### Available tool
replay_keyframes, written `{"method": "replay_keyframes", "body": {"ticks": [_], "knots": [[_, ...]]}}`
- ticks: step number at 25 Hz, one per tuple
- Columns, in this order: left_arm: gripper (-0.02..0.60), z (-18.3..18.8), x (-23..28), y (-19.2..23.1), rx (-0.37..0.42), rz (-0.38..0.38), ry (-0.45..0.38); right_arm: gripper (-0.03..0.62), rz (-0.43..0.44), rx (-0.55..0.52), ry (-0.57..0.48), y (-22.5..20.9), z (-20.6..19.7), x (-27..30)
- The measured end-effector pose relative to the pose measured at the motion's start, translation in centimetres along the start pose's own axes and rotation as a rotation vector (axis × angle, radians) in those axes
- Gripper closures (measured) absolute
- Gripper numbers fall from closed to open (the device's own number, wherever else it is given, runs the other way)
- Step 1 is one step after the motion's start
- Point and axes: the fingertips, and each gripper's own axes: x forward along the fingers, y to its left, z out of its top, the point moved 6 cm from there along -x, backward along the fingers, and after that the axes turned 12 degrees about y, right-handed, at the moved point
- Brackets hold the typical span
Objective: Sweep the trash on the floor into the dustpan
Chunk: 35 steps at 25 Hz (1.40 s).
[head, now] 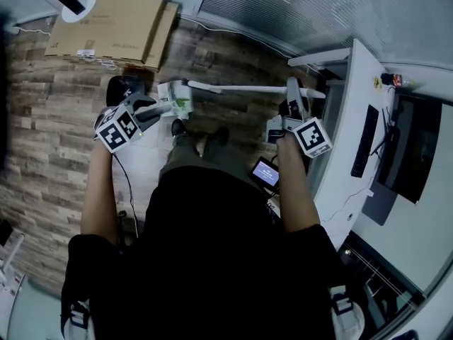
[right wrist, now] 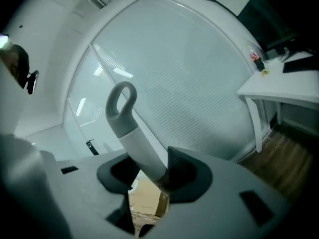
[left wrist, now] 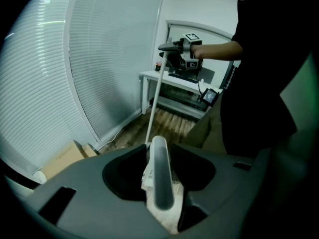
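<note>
**Head view, left to right.** Flattened cardboard boxes (head: 106, 20) lie on the wooden plank floor (head: 49, 119) at upper left. The left gripper (head: 164, 108) (marker cube toward the camera) is clenched on the white, round-ended dustpan handle (left wrist: 160, 176), which runs lengthwise between its jaws. The dustpan (head: 178, 99), white with a green patch, sits at the jaw tips, just beyond the person's shoes (head: 178, 126). From just beside the dustpan, the broom's white pole (head: 241, 88) runs across above the floor to the right gripper (head: 292, 91). That gripper grasps the pole near its top. Its own view shows the shaft pinched between the pads, with the grey looped end (right wrist: 121, 103) projecting beyond them toward the window blinds (right wrist: 199, 83). A small lit screen (head: 265, 173) shows beside the person's right forearm. At far right stands a white desk (head: 347, 161) carrying a keyboard (head: 365, 140) and a dark monitor (head: 414, 147).
</note>
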Motion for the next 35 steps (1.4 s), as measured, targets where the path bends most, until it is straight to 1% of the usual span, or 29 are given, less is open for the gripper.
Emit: {"method": "replay_keyframes", "body": {"ticks": [3, 5, 6, 8, 11, 12, 14, 16, 18, 21, 24, 27, 30, 35], "knots": [[0.437, 1.8, -3.3, 0.8, -0.032, 0.071, -0.114, 0.436, 0.073, -0.187, 0.005, 2.2, 1.3, -0.6], [0.444, 3.2, -5.7, 1.1, -0.067, 0.123, -0.231, 0.447, 0.108, -0.302, 0.010, 3.4, 2.1, -1.4], [0.453, 4.0, -7.0, 1.2, -0.097, 0.142, -0.310, 0.453, 0.125, -0.354, 0.007, 3.9, 2.5, -2.0], [0.482, 5.5, -9.7, 1.0, -0.178, 0.160, -0.497, 0.467, 0.157, -0.444, -0.006, 4.8, 3.4, -3.3], [0.579, 7.5, -13.8, 0.0, -0.301, 0.185, -0.770, 0.485, 0.222, -0.554, -0.029, 6.0, 4.5, -5.8], [0.586, 8.0, -15.0, -0.5, -0.329, 0.205, -0.850, 0.491, 0.249, -0.585, -0.038, 6.3, 4.8, -6.7], [0.586, 8.8, -17.1, -1.9, -0.364, 0.269, -0.975, 0.498, 0.303, -0.631, -0.061, 6.9, 5.3, -9.0], [0.586, 9.6, -18.7, -3.9, -0.378, 0.347, -1.050, 0.502, 0.349, -0.652, -0.092, 7.2, 5.7, -11.5], [0.586, 10.4, -19.9, -6.1, -0.385, 0.422, -1.090, 0.505, 0.388, -0.658, -0.126, 7.5, 5.8, -14.0], [0.586, 11.5, -20.7, -10.1, -0.399, 0.524, -1.124, 0.507, 0.426, -0.668, -0.161, 7.8, 5.6, -17.7], [0.586, 12.5, -20.4, -14.4, -0.416, 0.580, -1.143, 0.513, 0.447, -0.698, -0.191, 7.6, 5.0, -21.2], [0.587, 13.1, -19.7, -18.6, -0.425, 0.587, -1.143, 0.519, 0.484, -0.740, -0.202, 7.6, 3.9, -24.1], [0.586, 13.9, -19.2, -22.7, -0.414, 0.592, -1.132, 0.520, 0.522, -0.748, -0.215, 7.1, 2.9, -26.8], [0.588, 15.3, -17.7, -28.0, -0.394, 0.569, -1.095, 0.521, 0.525, -0.739, -0.218, 5.2, 1.3, -30.4]]}}
